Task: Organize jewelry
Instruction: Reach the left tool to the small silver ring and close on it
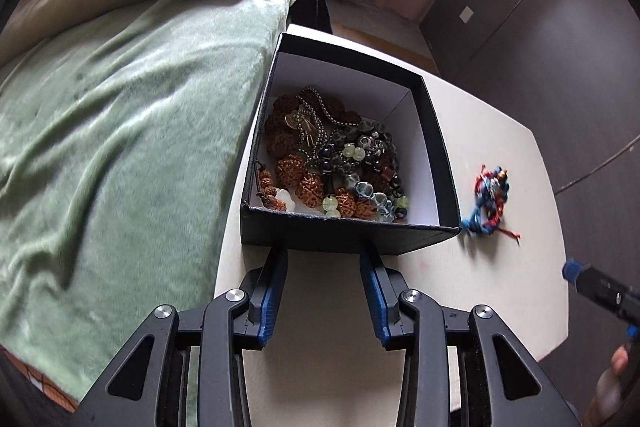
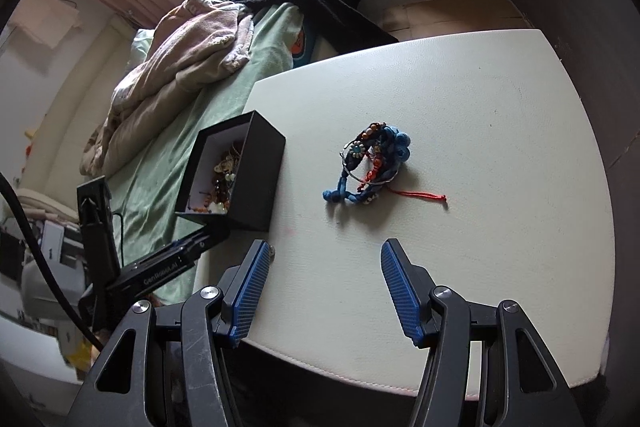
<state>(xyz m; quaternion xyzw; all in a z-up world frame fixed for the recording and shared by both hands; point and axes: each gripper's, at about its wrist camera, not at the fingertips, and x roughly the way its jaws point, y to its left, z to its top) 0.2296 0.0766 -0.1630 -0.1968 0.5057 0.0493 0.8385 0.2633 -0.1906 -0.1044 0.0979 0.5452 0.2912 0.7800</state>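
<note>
Two spread grippers: left gripper [image 1: 325,251] at beaded box [image 1: 344,231], right gripper [image 2: 326,267] before cord bracelets [image 2: 370,165].

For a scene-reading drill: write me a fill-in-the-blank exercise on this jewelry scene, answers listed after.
1. The black box holding beaded jewelry stands at the table edge beside the ____ blanket.
2. The blue and red cord bracelets lie ____ the box, on the white table.
3. The right tool holds ____ between its pads.
4. The left tool reaches the box's ____ wall.

Answers: green; outside; nothing; near
</note>
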